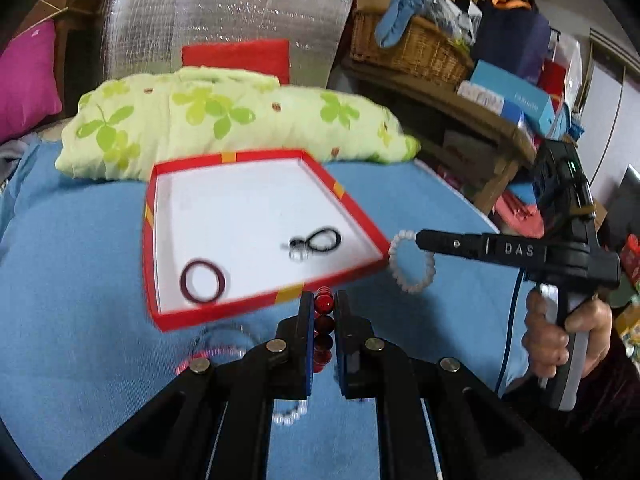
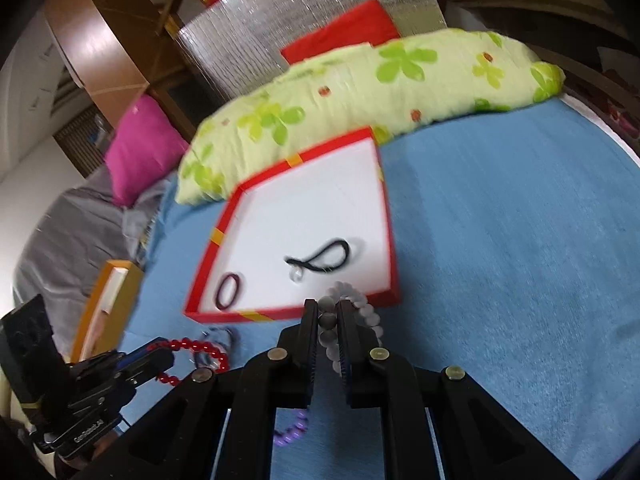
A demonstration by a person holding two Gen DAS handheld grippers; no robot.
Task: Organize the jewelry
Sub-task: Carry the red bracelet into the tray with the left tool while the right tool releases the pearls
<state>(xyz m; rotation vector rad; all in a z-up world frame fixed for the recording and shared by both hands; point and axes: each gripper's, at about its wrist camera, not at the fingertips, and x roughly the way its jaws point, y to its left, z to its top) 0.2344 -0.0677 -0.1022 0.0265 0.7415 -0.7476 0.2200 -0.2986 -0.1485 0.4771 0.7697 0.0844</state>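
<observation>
A red-rimmed white tray (image 1: 224, 316) (image 2: 390, 224) lies on the blue bedspread. In it are a dark red ring (image 1: 203, 281) (image 2: 228, 291) and a black cord with a clear pendant (image 1: 316, 242) (image 2: 320, 259). My left gripper (image 1: 323, 300) is shut on a red bead bracelet (image 1: 323, 320) (image 2: 192, 354), just in front of the tray's near rim. My right gripper (image 2: 328, 308) (image 1: 420, 236) is shut on a white bead bracelet (image 2: 368, 316) (image 1: 412, 262), held at the tray's near right corner.
A green floral pillow (image 1: 224, 120) (image 2: 360, 92) lies behind the tray. More bead bracelets lie on the bedspread: white (image 1: 290, 414), purple (image 2: 292, 432), and a pinkish one (image 1: 216, 350). An orange box (image 2: 104, 308) stands at the left. A cluttered shelf (image 1: 460, 80) stands at the right.
</observation>
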